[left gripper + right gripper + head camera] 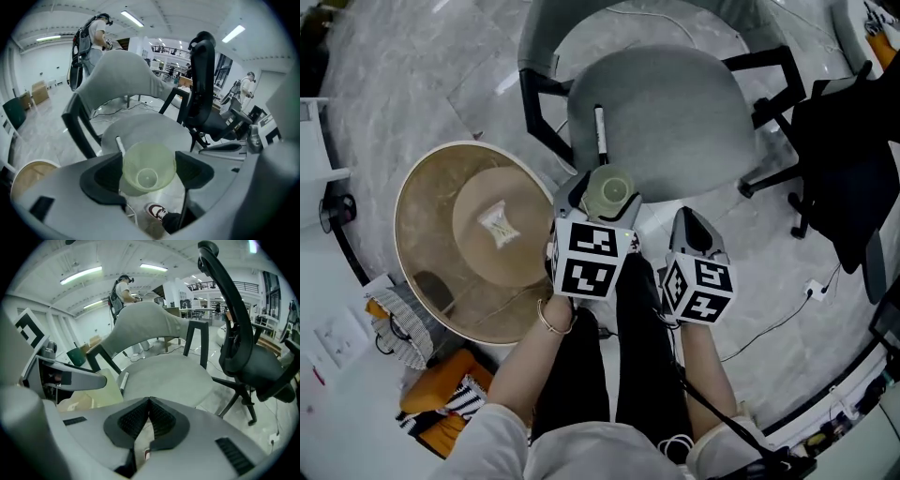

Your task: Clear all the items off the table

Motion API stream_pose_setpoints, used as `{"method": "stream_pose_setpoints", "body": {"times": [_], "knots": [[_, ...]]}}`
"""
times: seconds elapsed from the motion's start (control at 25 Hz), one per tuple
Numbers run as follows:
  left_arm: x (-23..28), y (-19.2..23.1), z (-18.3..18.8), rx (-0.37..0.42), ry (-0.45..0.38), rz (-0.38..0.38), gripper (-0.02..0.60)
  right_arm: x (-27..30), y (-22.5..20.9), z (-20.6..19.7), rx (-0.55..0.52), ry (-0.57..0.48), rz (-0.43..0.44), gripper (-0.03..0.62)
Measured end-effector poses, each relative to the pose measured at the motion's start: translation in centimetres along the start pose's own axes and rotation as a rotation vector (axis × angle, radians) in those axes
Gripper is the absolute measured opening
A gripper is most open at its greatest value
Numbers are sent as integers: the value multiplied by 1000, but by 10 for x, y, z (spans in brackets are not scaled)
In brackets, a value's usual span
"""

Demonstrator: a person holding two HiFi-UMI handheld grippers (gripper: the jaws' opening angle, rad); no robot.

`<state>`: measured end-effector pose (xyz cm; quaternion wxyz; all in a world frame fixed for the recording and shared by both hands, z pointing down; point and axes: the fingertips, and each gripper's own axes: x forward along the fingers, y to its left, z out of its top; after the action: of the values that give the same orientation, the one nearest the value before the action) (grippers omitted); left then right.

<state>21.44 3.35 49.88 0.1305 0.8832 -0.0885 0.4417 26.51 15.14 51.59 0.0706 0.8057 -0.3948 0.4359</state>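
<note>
Here, a cup in my left claw by the grey chair

Ahead of me stands a grey chair (666, 122) with a marker pen (601, 134) lying on its seat. A black office chair (844, 159) sits to its right, and a round tan basket (408, 202) holding a small wrapper (499, 223) is on the floor at left. Both my forearms reach forward, side by side over my legs. My left gripper (147, 174) is clamped on a pale green cup (609, 187), its mouth facing that gripper's camera, over the seat's front edge. My right gripper (149, 416) has its jaws pressed together, holding nothing.
</note>
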Motion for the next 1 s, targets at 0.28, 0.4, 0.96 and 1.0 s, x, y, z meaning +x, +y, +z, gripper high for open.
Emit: {"method": "stream_pose_setpoints", "body": {"times": [0.28,0.4,0.96,1.0], "knots": [[62,-18,55,51,-14,3,357,32,-52,34,11,-12,3,23],[84,-13,77,53,-27,20,357,47,-66,49,2,-18,5,23],[124,-9,93,65,-11,46,357,79,-87,63,12,5,9,23],[126,-9,90,65,-4,45,357,80,-88,62,12,7,8,23]]}}
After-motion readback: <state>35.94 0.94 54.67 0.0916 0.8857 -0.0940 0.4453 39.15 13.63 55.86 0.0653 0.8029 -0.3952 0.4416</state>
